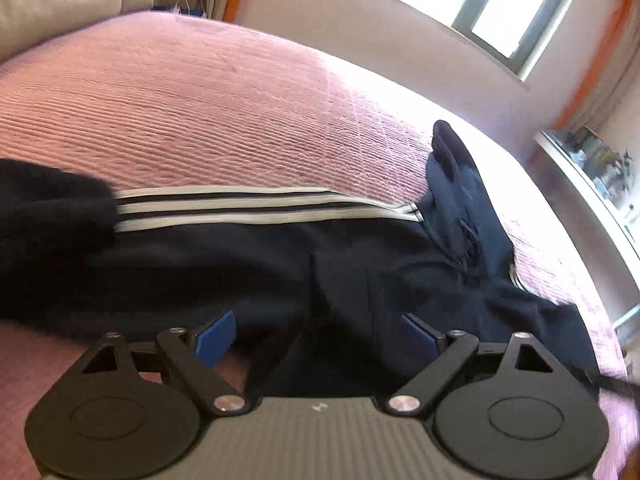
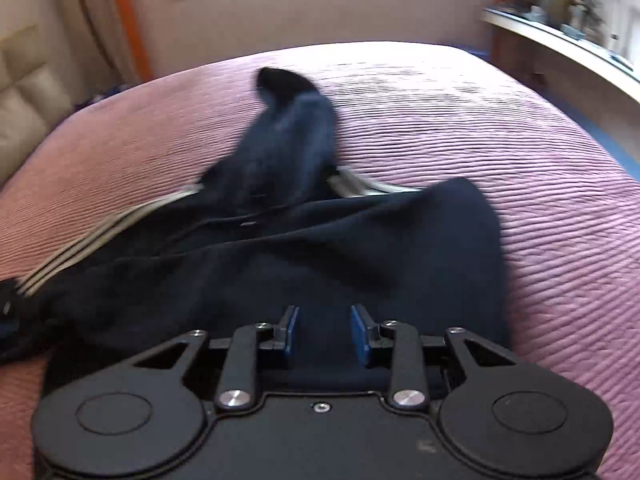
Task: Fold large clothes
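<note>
Left gripper (image 1: 316, 334) is hovering wide open over the dark navy white-striped track pants (image 1: 280, 248) on the pink ribbed bedspread (image 1: 200, 112), right gripper (image 2: 324, 332) is part-open with fabric between its pads, so I'd be pinching both edges evenly before lifting.

soft matt navy cloth trousers (image 1: 360, 256) with smooth, faintly shiny white stripes lie on a ribbed, rough-woven pink cotton bedspread (image 1: 192, 120).
</note>
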Available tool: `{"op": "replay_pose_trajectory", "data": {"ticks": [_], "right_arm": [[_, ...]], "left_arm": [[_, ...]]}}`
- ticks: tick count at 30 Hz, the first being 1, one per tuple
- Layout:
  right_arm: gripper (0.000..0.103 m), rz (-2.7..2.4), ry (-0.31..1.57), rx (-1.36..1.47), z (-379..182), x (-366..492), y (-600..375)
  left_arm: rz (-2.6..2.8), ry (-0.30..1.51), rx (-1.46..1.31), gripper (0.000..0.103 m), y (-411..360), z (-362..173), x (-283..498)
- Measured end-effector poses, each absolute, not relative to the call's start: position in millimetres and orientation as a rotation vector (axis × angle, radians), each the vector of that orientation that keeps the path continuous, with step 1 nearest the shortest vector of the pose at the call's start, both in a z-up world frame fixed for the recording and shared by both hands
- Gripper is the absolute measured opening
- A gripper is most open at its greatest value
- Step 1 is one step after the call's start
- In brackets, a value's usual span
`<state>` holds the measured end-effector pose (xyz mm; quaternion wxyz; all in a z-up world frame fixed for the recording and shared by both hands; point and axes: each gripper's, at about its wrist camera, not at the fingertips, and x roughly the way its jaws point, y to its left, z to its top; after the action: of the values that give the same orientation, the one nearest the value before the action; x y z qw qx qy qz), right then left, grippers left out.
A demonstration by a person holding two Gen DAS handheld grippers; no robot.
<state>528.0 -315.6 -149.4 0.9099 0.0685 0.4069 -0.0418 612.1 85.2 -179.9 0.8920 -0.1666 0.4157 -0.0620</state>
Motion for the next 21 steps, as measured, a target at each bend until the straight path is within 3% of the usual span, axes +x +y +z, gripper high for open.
{"op": "replay_pose_trajectory", "data": {"ticks": [2, 4, 6, 8, 16, 17, 19, 21], "right_arm": [[0.038, -0.104, 0.837, 0.153, -157.8, 523.7, -326.9], [0.038, -0.100, 0.845, 0.170, -165.5, 526.5, -330.7], [0.038, -0.092, 0.854, 0.168, -168.6, 526.2, -327.0], [0.038, -0.082, 0.853, 0.146, -168.5, 527.5, -320.3], [0.038, -0.057, 0.814, 0.145, -160.2, 551.2, -314.6], [0.038, -0.050, 0.822, 0.152, -162.3, 553.5, -313.9], [0.038, -0.074, 0.845, 0.139, -166.2, 558.7, -312.6], [0.038, -0.116, 0.830, 0.101, -166.3, 562.9, -314.2]], "left_arm": [[-0.120, 0.931, -0.361, 0.086, 75.5, -198.2, 647.8], [-0.124, 0.992, -0.361, 0.073, 67.0, -215.5, 672.3], [-0.167, 1.012, -0.356, 0.031, 57.9, -225.0, 684.5], [-0.179, 0.996, -0.283, 0.005, 45.7, -223.6, 687.3], [-0.116, 0.753, -0.330, 0.004, 81.0, -159.8, 682.1], [-0.082, 0.772, -0.284, 0.006, 86.2, -166.0, 685.3], [-0.029, 0.906, -0.209, 0.022, 93.6, -194.5, 696.6], [0.070, 0.969, -0.154, 0.026, 100.1, -208.9, 691.9]]}}
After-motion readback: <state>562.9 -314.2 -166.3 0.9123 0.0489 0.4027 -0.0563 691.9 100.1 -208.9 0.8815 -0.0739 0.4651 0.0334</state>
